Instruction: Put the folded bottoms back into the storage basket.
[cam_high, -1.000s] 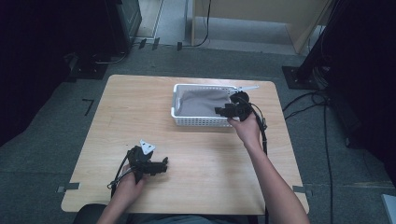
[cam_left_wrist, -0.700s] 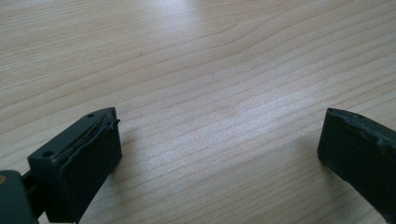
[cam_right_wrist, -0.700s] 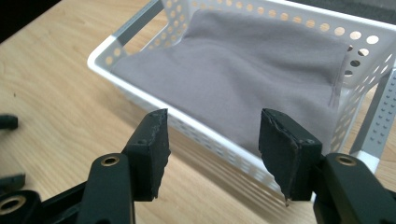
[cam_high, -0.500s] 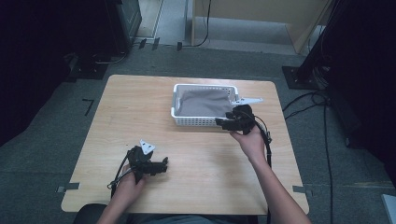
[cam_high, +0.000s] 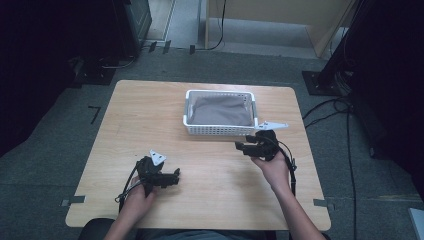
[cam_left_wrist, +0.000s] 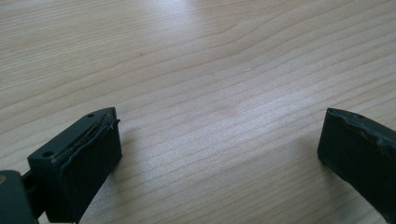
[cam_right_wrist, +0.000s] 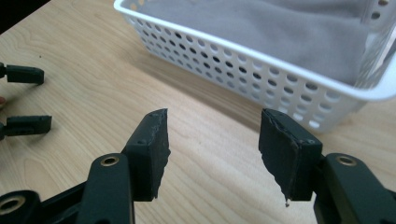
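Note:
A white perforated basket (cam_high: 220, 131) stands right of the table's middle, with a grey cloth (cam_high: 220, 111) lying folded inside it. My right gripper (cam_high: 243, 148) hovers low over the wood just in front of the basket's right end, pointing left. Its jaws stand open with nothing between them. In the right gripper view (cam_right_wrist: 215, 123) the basket (cam_right_wrist: 233, 70) and its grey cloth (cam_right_wrist: 280, 32) lie just ahead. My left gripper (cam_high: 176, 177) rests near the front of the table, pointing right. It is open over bare wood in the left gripper view (cam_left_wrist: 219, 126).
The wooden table (cam_high: 150, 115) has bare room left of the basket and between the two grippers. The left gripper's two fingertips (cam_right_wrist: 23, 74) show at the left edge of the right gripper view. Cables (cam_high: 330, 107) and dark stands lie on the floor at right.
My right gripper has drawn back from over the basket's right end toward the person and sunk to the table in front of the basket. The left gripper has stayed put.

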